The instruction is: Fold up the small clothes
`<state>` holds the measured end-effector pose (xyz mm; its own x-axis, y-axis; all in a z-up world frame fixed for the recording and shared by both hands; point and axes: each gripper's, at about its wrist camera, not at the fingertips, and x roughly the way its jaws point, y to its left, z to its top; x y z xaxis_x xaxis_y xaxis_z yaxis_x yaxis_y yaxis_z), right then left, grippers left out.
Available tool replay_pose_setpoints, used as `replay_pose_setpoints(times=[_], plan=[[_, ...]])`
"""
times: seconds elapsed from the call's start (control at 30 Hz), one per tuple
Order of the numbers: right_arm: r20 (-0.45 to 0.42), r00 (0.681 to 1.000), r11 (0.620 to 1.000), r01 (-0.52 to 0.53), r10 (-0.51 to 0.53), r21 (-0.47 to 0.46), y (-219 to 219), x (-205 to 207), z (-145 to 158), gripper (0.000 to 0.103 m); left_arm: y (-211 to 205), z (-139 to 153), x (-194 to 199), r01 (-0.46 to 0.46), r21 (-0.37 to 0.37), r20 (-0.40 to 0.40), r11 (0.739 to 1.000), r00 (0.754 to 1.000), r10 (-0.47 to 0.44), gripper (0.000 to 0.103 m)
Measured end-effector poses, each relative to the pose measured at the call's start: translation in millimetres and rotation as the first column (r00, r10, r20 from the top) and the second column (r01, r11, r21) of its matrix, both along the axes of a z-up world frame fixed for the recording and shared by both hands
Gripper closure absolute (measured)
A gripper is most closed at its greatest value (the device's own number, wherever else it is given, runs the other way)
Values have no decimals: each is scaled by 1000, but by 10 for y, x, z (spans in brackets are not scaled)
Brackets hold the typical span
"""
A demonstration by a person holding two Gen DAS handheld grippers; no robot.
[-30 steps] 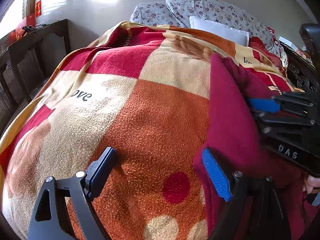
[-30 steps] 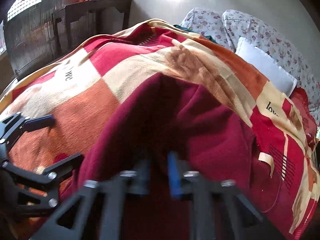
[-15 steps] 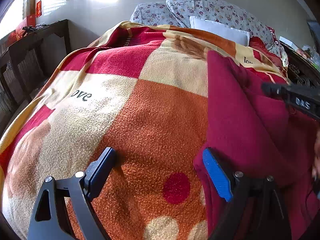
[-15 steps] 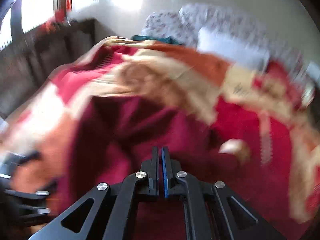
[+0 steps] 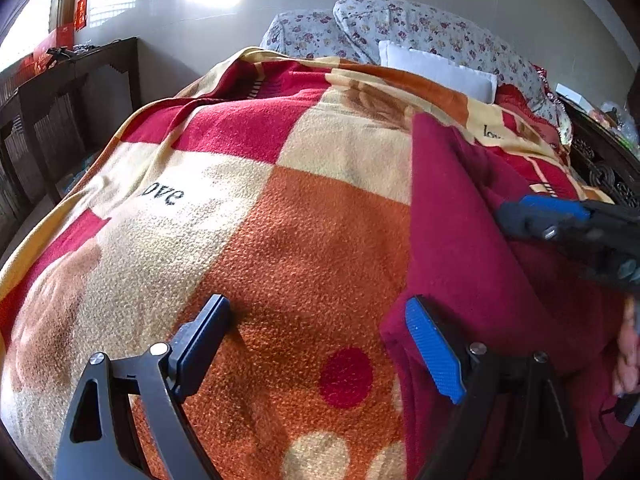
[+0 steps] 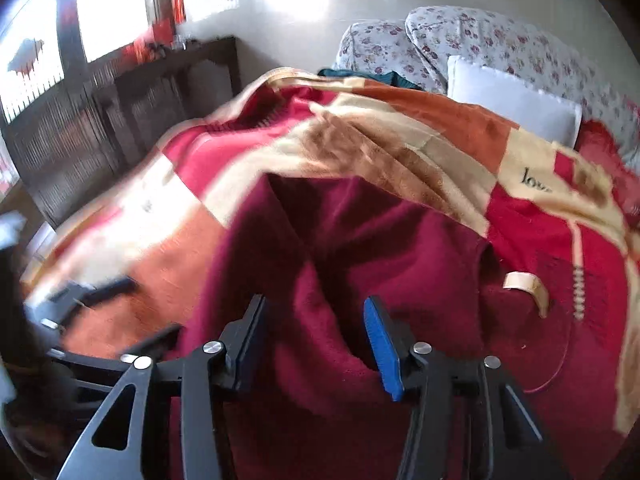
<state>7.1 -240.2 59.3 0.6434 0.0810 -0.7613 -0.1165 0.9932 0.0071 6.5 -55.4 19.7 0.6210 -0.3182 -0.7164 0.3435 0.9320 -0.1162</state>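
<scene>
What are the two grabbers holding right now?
Nothing. The left gripper and right gripper are both open, over the dark red garment.

The checked blanket [image 5: 320,240] carries the only readable text. In the left wrist view the black word "love" [image 5: 165,195] stands upside down on a cream square near the left side. A second black script word on a cream patch at the far right shows "lov" [image 5: 491,133] before the maroon garment [image 5: 460,240] cuts it off. In the right wrist view it reads "lov" [image 6: 535,178], probably "love" again.
</scene>
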Motion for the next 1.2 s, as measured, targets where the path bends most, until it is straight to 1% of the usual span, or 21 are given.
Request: replay_pose_setpoints(times=[0.03,0.1,0.17,0.3,0.37,0.43,0.47,0.5,0.53,0.57,0.6,0.67,0.8,0.83,0.9,0.97,1.03,1.07,1.1,1.17,1.2], plan=[[-28,1000,999,12,-13,-46,12,46,-64,98,-1,10,-10,6,-7,3,1000,1000,-6,14],[-9,999,999,34,-34,-30,-23,38,-35,98,-10,25,-23,8,-12,11,1000,1000,-7,14],[64,995,996,76,-73,-42,-71,-16,69,98,-1,44,-33,2,-21,20,1000,1000,-2,14],[40,991,987,129,-126,-100,-92,91,-62,98,-32,49,-45,14,-34,16,999,1000,-14,14],[63,988,982,149,-143,-118,-79,91,-58,97,-50,54,-56,16,-25,26,1000,1000,-15,14],[67,986,984,156,-151,-83,-109,34,21,91,-60,68,-64,17,-25,35,1000,999,-16,14],[63,986,987,155,-152,-42,-141,-38,82,84,-57,75,-68,18,-29,39,999,999,-17,14],[65,985,987,159,-158,-8,-164,-129,141,73,-55,84,-74,20,-33,42,999,999,-18,14],[69,984,986,165,-166,13,-169,-220,176,67,-53,96,-82,23,-39,48,999,999,-21,14],[71,982,984,175,-177,36,-204,-357,209,54,-51,121,-100,29,-54,59,998,998,-26,14],[69,981,983,176,-180,53,-218,-453,216,52,-44,136,-116,34,-64,66,997,997,-30,14],[25,988,984,150,-153,97,-222,-653,118,52,-52,173,-159,49,-84,87,995,995,-41,14],[-89,987,989,139,-135,40,-120,-714,-292,52,-189,138,-217,105,-64,83,992,992,-99,13],[-85,987,988,144,-139,48,-131,-745,-338,52,-236,117,-229,121,-47,80,992,990,-117,13],[-78,986,984,153,-147,85,-196,-834,-252,52,-338,57,-235,152,3,66,988,986,-152,13],[-56,981,975,193,-188,112,-361,-978,-61,51,-377,-7,-209,154,31,36,988,987,-155,13],[16,960,958,276,-278,83,-629,-1180,184,39,-365,-41,-174,151,25,9,988,988,-152,13],[59,931,933,356,-359,52,-824,-1304,312,27,-354,-59,-151,145,19,-7,989,989,-145,12],[93,899,903,427,-429,38,-987,-1404,398,21,-344,-77,-138,140,16,-18,990,990,-139,12],[120,836,844,534,-536,52,-1307,-1528,480,21,-339,-89,-137,138,16,-21,990,990,-138,11],[113,819,827,560,-562,57,-1425,-1536,485,25,-350,-91,-148,139,24,-16,990,990,-139,11]])
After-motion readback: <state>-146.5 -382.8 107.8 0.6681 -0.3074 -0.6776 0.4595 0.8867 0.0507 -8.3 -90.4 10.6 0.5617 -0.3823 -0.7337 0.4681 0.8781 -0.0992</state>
